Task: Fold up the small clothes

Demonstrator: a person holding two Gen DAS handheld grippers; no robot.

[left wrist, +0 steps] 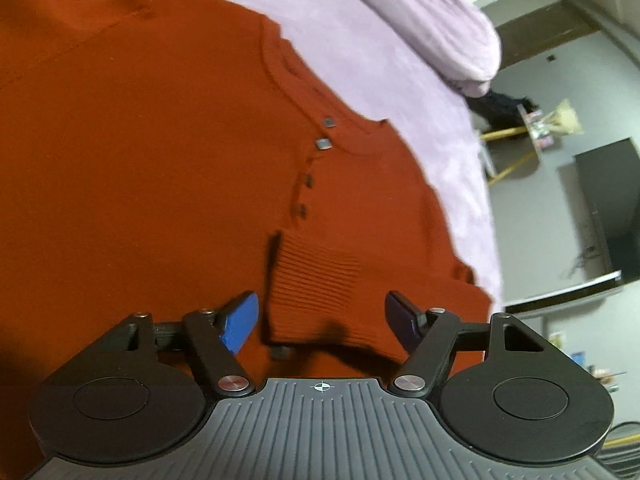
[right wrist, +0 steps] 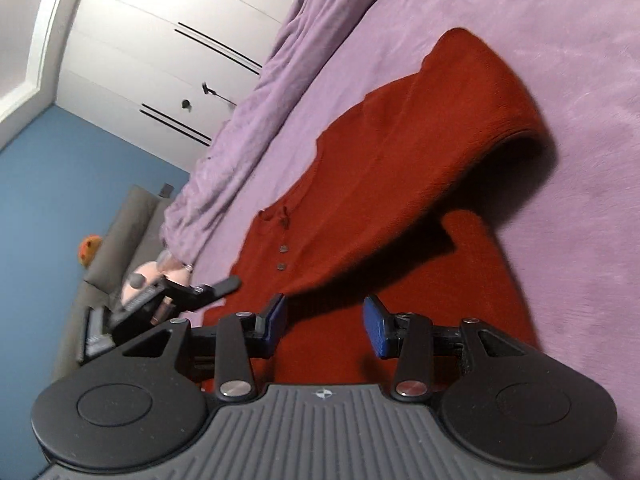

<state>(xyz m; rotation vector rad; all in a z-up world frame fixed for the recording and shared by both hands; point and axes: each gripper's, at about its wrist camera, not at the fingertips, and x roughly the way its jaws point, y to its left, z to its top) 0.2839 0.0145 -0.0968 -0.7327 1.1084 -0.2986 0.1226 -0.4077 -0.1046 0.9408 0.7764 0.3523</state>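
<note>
A rust-red knit sweater [left wrist: 160, 160] with a row of small buttons [left wrist: 324, 143] lies on a lilac bedspread [left wrist: 380, 52]. A sleeve is folded across its front, with the ribbed cuff [left wrist: 316, 292] just ahead of my left gripper [left wrist: 322, 316], which is open and empty. In the right wrist view the sweater [right wrist: 400, 200] lies with the sleeve draped over the body. My right gripper [right wrist: 325, 326] is open and empty, just above the cloth. The left gripper [right wrist: 200, 292] shows at the sweater's left edge.
A rumpled lilac duvet [right wrist: 256, 120] lies along the far side of the bed. White wardrobe doors [right wrist: 160, 48], a blue wall and a grey sofa [right wrist: 120, 232] stand beyond. The bed edge, a dark cabinet [left wrist: 608, 208] and floor show in the left wrist view.
</note>
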